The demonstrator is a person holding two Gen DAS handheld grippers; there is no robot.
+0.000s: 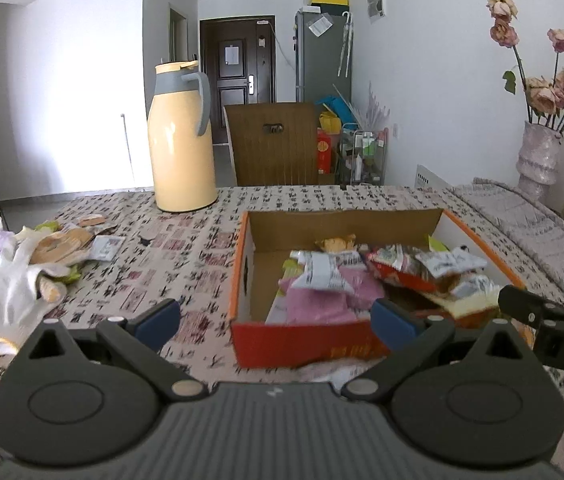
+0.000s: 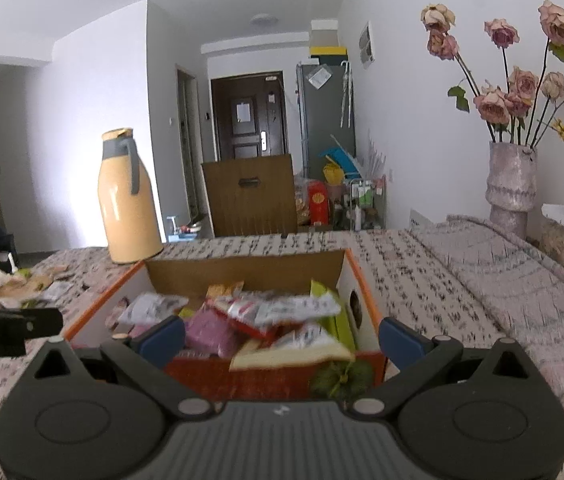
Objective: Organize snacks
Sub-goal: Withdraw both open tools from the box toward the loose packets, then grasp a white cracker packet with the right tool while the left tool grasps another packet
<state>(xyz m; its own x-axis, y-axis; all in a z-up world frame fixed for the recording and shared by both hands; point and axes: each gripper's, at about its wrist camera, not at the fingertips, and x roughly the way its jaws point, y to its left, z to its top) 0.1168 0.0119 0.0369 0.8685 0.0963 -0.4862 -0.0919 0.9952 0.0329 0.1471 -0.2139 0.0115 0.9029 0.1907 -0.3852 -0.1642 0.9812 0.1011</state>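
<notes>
Snacks [image 1: 362,276] fill a cardboard box [image 1: 241,280] with orange-red walls, on a table [image 1: 185,248] under a patterned cloth. Packets in the box are heaped: white printed ones, a pink one [image 1: 322,296], a red one [image 1: 398,268], a green one along the right wall [image 2: 338,316].

Left to right in the left wrist view: a white glove [image 1: 13,284] and loose wrappers [image 1: 69,240] at the table's left edge, well apart from the box; a yellow jug [image 1: 181,140] with a grey handle, upright at the far edge; the box at centre right; a vase [image 1: 538,156] of dried roses far right.

Left gripper [image 1: 275,318] has jaws wide open and empty, hanging just before the box's near left corner. Right gripper [image 2: 282,340] is also wide open, nothing held, at the box's near wall, with a snack packet [image 2: 294,352] and a green leafy thing [image 2: 342,376] lying between its fingers but not clamped.
</notes>
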